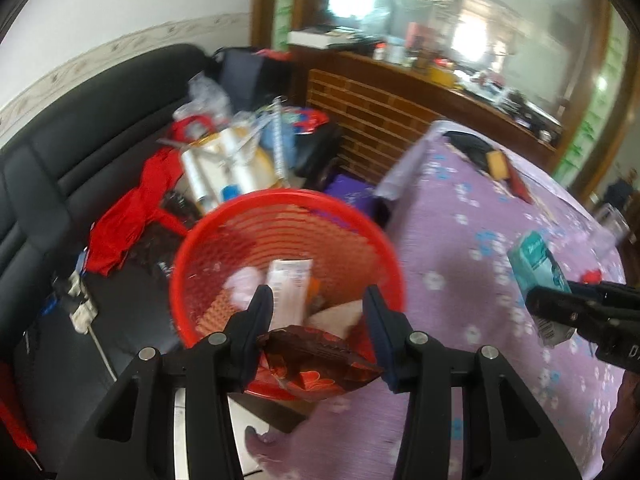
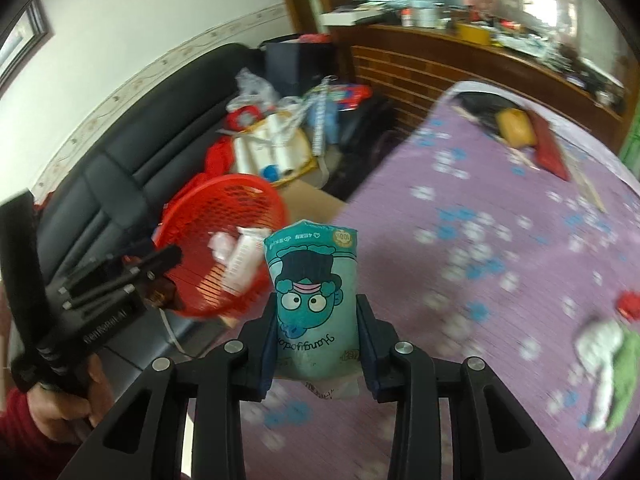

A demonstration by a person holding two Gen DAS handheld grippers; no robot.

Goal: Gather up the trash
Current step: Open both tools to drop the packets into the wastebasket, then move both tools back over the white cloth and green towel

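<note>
A red mesh basket [image 1: 286, 264], hanging by its near rim from the left hand-held gripper [image 1: 316, 312], is tilting at ten o'clock of the teal tissue pack [image 2: 316, 304], which the right hand-held gripper [image 2: 318, 320] is clamping; a loose rim hold is risking spilled trash over the purple bed [image 2: 500, 240].

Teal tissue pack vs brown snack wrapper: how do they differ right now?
The teal tissue pack looks plump and keeps its shape; the brown snack wrapper is flat and crumpled. The pack sits in the right gripper over the purple bedspread; the wrapper sits in the left gripper, at the red basket's rim. Both are gripped between fingers.
</note>
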